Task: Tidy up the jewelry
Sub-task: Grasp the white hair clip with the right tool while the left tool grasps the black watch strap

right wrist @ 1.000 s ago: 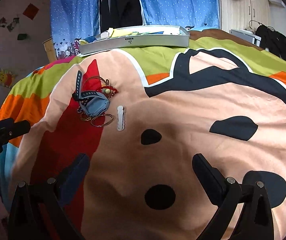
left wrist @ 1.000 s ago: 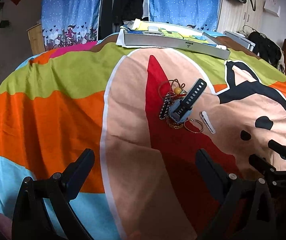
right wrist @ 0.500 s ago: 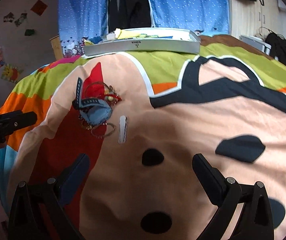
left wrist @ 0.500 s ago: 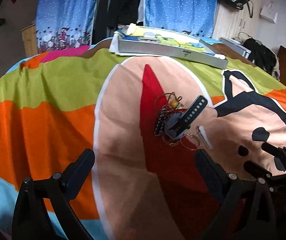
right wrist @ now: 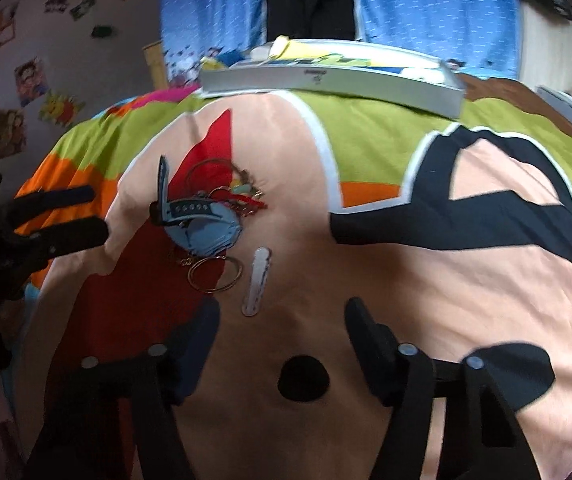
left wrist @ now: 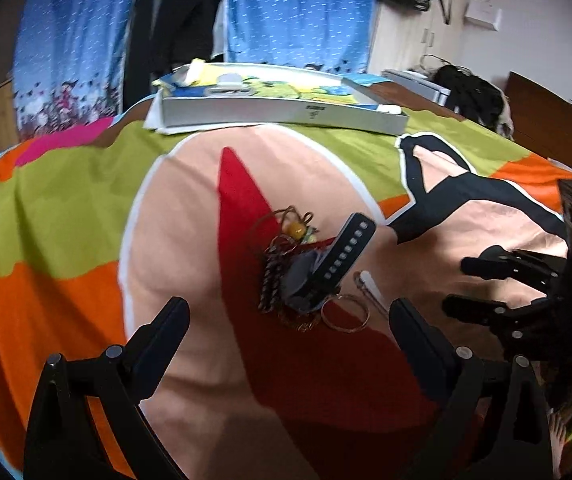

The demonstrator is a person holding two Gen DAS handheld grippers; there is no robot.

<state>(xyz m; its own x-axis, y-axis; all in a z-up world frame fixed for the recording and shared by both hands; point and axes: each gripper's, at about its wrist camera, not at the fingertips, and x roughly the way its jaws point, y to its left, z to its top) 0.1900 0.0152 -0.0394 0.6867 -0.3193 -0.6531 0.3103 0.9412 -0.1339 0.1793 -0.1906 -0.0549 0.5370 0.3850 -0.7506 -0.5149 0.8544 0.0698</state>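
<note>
Both tools crept closer since a second ago, so your right tool (right wrist: 282, 316), half-spread and empty, lines up on the white clip (right wrist: 257, 280) beside the mid-bed jewelry pile (left wrist: 306, 276), left tool (left wrist: 288, 328) wide, empty.

Jewelry pile (right wrist: 210, 220) on bedspread (right wrist: 366, 272), hair clip (right wrist: 257, 280) just right, tray (right wrist: 326, 78) behind

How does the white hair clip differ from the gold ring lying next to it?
The white hair clip is a long, flat, pale strip; the gold ring is a thin open hoop. The clip lies alone on the peach fabric, while the ring sits against the jewelry pile, partly on the red patch. Both lie flat on the bedspread, ungripped.
</note>
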